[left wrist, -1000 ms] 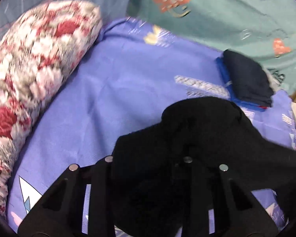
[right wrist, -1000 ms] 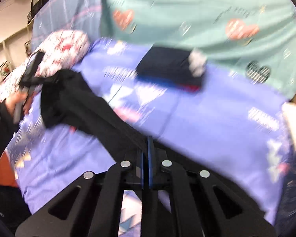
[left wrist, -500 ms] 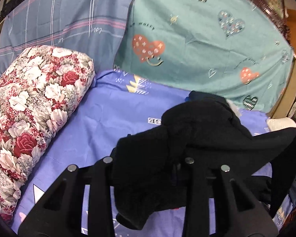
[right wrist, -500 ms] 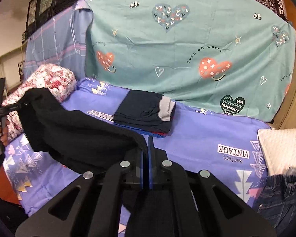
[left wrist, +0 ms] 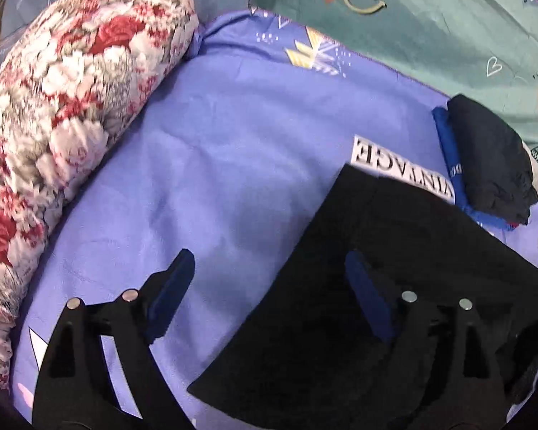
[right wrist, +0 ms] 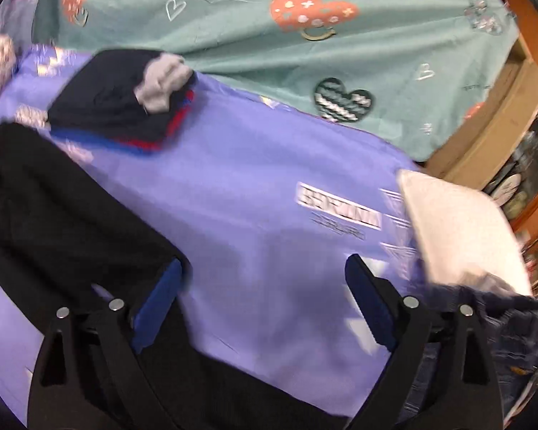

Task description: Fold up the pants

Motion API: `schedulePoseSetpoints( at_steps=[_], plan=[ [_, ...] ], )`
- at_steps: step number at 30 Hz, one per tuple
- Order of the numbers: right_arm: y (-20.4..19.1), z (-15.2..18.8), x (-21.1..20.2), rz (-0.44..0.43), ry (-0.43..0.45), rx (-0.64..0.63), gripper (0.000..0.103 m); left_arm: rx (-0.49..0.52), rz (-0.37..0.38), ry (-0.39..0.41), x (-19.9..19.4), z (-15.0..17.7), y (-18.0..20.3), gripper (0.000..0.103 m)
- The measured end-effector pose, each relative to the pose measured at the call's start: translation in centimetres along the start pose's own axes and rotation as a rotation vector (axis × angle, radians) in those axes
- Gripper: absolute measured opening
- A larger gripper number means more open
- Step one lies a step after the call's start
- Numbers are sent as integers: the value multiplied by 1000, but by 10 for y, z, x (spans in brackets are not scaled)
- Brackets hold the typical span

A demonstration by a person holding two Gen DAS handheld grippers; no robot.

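Observation:
The black pants [left wrist: 394, 279] lie spread flat on the purple-blue bedsheet [left wrist: 215, 179]. In the left wrist view they fill the lower right, one straight edge running diagonally. My left gripper [left wrist: 269, 265] is open and empty, its right finger over the pants and its left finger over bare sheet. In the right wrist view the pants [right wrist: 53, 208] lie at the left and run under the gripper. My right gripper [right wrist: 263, 272] is open and empty above the sheet [right wrist: 269, 179], its left finger at the pants' edge.
A floral bolster [left wrist: 61, 114] lies along the left. A stack of folded dark clothes [left wrist: 491, 165] sits at the back, also in the right wrist view [right wrist: 118, 96]. A white pillow [right wrist: 455, 229] and denim garment [right wrist: 502, 329] lie right. A teal heart-print sheet [right wrist: 269, 28] hangs behind.
Both grippers were shut on the pants and held them up. Now both have opened and let go, and the pants lie flat on the sheet.

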State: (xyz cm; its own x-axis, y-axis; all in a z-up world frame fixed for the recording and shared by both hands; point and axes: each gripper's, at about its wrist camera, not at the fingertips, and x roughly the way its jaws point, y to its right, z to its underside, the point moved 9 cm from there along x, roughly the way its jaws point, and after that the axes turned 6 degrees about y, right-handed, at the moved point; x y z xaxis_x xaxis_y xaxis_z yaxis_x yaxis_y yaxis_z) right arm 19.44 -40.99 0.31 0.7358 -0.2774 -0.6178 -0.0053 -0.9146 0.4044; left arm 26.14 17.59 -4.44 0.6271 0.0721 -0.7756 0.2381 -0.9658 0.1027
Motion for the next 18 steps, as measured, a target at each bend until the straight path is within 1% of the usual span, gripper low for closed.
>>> schedulePoseSetpoints(
  at_steps=[2,3,4,5,6,7,9,10,11,12,14,15,16,17,18],
  plan=[
    [24,17,4,21,-34,65,93,-18,18,-26,1,14,-1,87],
    [45,29,0,14,-50,165,93,-23,26,-37,1,22,-1,87],
    [49,36,-10,-49,-41,229,93,-23,33,-42,0,28,-1,87],
    [45,38,-18,-119,-23,244,93,-19,47,-45,-2,36,2,87],
    [22,45,-39,-253,5,220,93,-13,56,-44,-5,41,4,87],
    [-5,53,-57,-367,11,171,93,-5,62,-42,-7,46,6,87],
    [-54,74,-81,-493,-7,75,93,16,65,-38,-11,57,9,88],
    [-86,90,-91,-539,-32,8,93,23,62,-32,-12,60,10,88],
    [-114,106,-95,-550,-56,-54,93,26,58,-26,-12,62,11,88],
    [-136,117,-94,-522,-63,-108,93,29,51,-20,-11,62,12,89],
    [-156,124,-86,-393,-39,-193,93,21,38,-4,-10,62,13,89],
    [-164,127,-81,-348,-32,-216,93,12,37,-1,-10,63,13,89],
    [-174,132,-74,-331,-50,-220,93,4,39,-3,-11,64,12,89],
    [-181,136,-66,-342,-84,-218,92,-2,43,-4,-11,66,11,89],
    [-187,139,-62,-372,-102,-211,89,1,44,-4,-13,67,10,89]
  ],
)
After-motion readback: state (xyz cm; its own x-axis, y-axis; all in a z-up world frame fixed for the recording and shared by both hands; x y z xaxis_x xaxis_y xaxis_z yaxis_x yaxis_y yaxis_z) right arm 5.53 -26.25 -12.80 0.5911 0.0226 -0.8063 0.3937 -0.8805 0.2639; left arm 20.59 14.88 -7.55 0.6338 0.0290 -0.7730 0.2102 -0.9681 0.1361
